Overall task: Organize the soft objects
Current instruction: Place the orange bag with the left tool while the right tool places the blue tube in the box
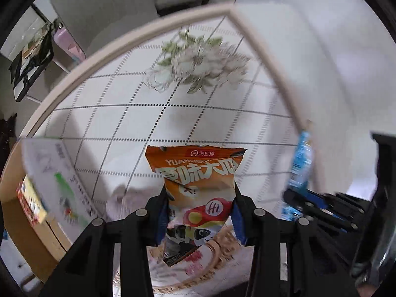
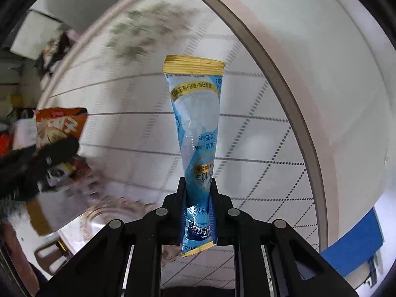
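Your left tool (image 1: 200, 212) pinches one orange bag (image 1: 198, 185); its fingers cover the bag's sides and the lower end blurs out below them. Your right tool (image 2: 198, 198) pinches one blue sachet (image 2: 196, 133), which stands straight ahead of the fingers, its bottom seal tucked behind them. Both packets hang above the table (image 1: 123, 113). Left of your left tool, a few blurred boxes (image 1: 32, 203) are too smeared to count.
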A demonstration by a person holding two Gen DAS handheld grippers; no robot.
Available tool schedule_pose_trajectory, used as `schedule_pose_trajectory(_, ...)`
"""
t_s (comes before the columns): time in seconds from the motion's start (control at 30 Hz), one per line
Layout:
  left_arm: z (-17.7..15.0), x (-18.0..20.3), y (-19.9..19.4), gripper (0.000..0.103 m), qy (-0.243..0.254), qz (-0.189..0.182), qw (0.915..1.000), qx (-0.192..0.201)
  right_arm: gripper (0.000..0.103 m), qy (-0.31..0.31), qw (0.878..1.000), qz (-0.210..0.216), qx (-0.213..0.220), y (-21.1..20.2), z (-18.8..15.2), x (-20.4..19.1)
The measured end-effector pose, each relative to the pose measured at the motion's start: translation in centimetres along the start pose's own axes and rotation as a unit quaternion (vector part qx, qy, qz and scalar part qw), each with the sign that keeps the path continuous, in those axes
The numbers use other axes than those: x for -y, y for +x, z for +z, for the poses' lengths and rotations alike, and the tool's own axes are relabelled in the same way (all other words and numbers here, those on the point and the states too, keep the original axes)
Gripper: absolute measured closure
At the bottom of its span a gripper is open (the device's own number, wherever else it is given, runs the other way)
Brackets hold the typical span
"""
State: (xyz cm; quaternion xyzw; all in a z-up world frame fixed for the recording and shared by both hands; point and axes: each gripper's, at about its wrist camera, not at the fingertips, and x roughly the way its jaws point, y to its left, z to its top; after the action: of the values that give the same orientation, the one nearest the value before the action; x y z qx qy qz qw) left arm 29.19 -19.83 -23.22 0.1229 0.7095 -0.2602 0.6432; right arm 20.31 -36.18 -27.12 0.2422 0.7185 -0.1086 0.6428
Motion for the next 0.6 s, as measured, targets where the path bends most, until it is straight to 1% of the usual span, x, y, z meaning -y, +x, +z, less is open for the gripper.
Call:
schedule_pose_trajectory(0.03, -0.7, -0.4, -1.4, 0.064, -0.002, -0.004, 0.9999, 0.012, 0.087, -0.01, 1.0, 0.008, 0.005, -0.9, 0.0, -0.8)
schedule_pose_trajectory(0.07, -2.0, -0.8, -3.3, 0.064, -0.003, -0.005, 0.9995, 0.03, 0.087, -0.021, 1.0, 0.015, 0.011, -1.8, 0.0, -1.9)
schedule_pose_trajectory(0.1, -1.4, 0.0, -3.6, 0.064, -0.006, -0.005, 0.9991, 0.041, 0.087, -0.035, 0.999, 0.022, 0.018, -3.0, -0.5, -3.2)
schedule_pose_trajectory(0.2, -4.2, -2.7, -7.2, 0.064, -0.037, -0.011, 0.9966, 0.073, 0.087, -0.076, 0.996, 0.043, 0.035, -6.0, -1.8, -7.4)
schedule_pose_trajectory(0.23, -5.2, -4.0, -8.6, 0.064, -0.049, -0.015, 0.9951, 0.084, 0.087, -0.085, 0.995, 0.047, 0.037, -6.4, -1.3, -7.9)
schedule_pose_trajectory(0.3, -7.3, -6.5, -10.5, 0.064, -0.074, -0.014, 0.9922, 0.1, 0.087, -0.115, 0.991, 0.062, 0.04, -7.7, -2.7, -11.2)
schedule_pose_trajectory(0.33, -8.4, -7.8, -11.4, 0.064, -0.084, -0.01, 0.9903, 0.11, 0.087, -0.126, 0.989, 0.067, 0.039, -8.0, -3.1, -12.6)
schedule_pose_trajectory(0.4, -10.3, -10.3, -12.9, 0.064, -0.103, 0.01, 0.9867, 0.125, 0.087, -0.155, 0.984, 0.078, 0.037, -8.6, -4.8, -16.4)
schedule_pose_trajectory(0.47, -12.4, -13.6, -14.2, 0.064, -0.127, 0.023, 0.9826, 0.134, 0.087, -0.179, 0.98, 0.083, 0.034, -8.5, -6.2, -19.8)
schedule_pose_trajectory(0.6, -16.0, -20.1, -15.1, 0.064, -0.179, 0.037, 0.9743, 0.131, 0.087, -0.215, 0.972, 0.097, 0.015, -6.9, -8.2, -26.8)
